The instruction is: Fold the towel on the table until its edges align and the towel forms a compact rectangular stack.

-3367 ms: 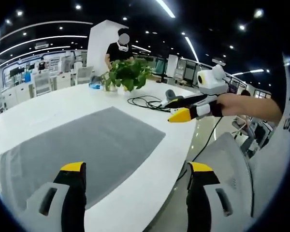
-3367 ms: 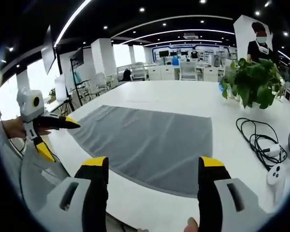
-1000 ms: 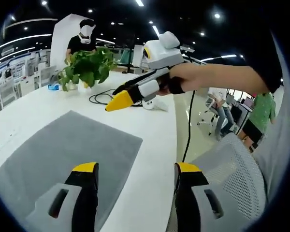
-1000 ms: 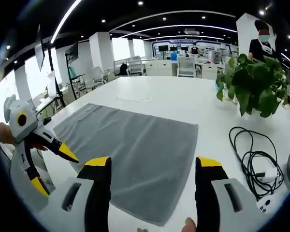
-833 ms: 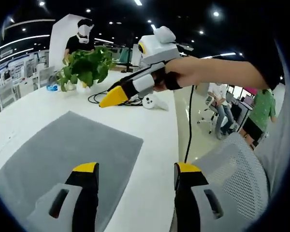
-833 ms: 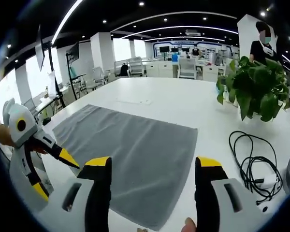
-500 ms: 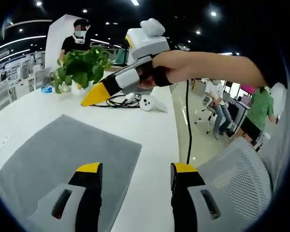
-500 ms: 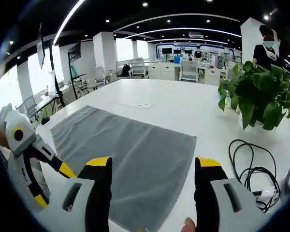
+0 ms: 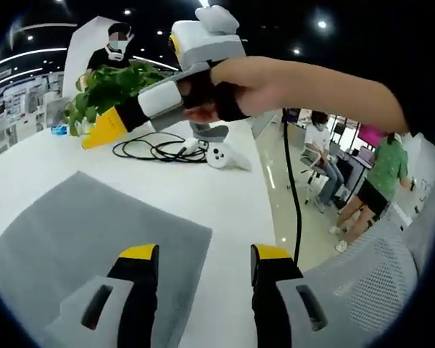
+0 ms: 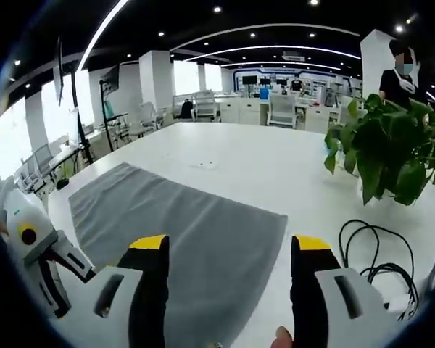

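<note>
The grey towel (image 9: 72, 232) lies flat and unfolded on the white table (image 9: 225, 203); in the right gripper view the towel (image 10: 181, 225) spreads ahead of my jaws. My left gripper (image 9: 203, 255) is open above the towel's near right corner, holding nothing. My right gripper (image 10: 230, 248) is also open and hovers over the towel's near edge. In the left gripper view a hand carries the right gripper (image 9: 105, 129) across the top, its yellow tip near the plant. The left gripper (image 10: 40, 250) shows at the lower left of the right gripper view.
A potted plant (image 10: 384, 152) stands at the far side, with a black cable (image 9: 156, 148) and a white controller (image 9: 221, 154) beside it. A person (image 9: 116, 47) stands behind the plant. More people (image 9: 380, 174) and a mesh chair (image 9: 377, 290) are off the table's right edge.
The right gripper has swung further left and forward over the table, toward the plant. Both views have shifted with the hands. The towel lies as before.
</note>
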`<state>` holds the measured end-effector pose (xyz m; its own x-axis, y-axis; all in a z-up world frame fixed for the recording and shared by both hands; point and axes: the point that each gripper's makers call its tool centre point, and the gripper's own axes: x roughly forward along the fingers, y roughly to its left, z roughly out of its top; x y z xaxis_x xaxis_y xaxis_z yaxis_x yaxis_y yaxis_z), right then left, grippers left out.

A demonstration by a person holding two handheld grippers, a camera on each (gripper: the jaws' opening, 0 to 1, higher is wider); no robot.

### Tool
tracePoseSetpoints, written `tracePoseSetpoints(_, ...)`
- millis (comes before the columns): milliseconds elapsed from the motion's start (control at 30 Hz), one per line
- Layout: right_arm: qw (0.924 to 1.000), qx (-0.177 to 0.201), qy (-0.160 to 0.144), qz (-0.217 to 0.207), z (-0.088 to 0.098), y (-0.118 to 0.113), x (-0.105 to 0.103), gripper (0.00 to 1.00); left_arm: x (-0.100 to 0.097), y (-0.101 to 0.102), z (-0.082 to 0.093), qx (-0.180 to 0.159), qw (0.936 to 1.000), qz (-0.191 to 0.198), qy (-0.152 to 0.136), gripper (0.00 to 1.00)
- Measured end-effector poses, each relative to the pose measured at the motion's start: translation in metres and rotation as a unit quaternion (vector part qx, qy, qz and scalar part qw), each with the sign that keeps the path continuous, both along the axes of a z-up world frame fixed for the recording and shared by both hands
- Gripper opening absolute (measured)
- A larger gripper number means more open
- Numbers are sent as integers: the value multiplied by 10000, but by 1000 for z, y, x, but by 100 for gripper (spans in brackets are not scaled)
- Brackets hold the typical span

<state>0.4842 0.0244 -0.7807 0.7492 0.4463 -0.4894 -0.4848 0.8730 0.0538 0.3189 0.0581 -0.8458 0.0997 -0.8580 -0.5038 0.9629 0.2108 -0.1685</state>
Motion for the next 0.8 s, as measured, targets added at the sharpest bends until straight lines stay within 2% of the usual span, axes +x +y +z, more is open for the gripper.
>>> tracePoseSetpoints(133, 10000, -34, -1, -26, -2, -5, 7, 68, 1, -10, -13, 120, 9998, -105, 86, 50)
tracePoseSetpoints(300, 9998, 43, -49, -201, -5, -17, 20, 67, 5, -26, -16, 103, 9997, -192, 69, 48)
tracePoseSetpoints(367, 9996, 48, -50, -258, -7, -22, 26, 67, 6, -31, -17, 85, 9997, -215, 97, 45)
tracePoseSetpoints(400, 9995, 54, -49, -292, -8, -24, 29, 66, 6, -32, -17, 81, 9997, -227, 93, 40)
tracePoseSetpoints(467, 9993, 99, -63, -365, -10, -27, 34, 66, 11, -36, -18, 43, 9998, -214, -28, 35)
tracePoseSetpoints(600, 9990, 121, -77, -420, -14, -30, 42, 65, 15, -42, -22, -17, 9998, -215, -5, 35)
tracePoseSetpoints(667, 9986, 122, -54, -508, -19, -34, 47, 64, 18, -46, -29, 72, 9997, -243, -72, 35)
tracePoseSetpoints(800, 9982, 88, -106, -581, -24, -38, 54, 63, 13, -52, -40, 260, 9974, -623, -239, 35)
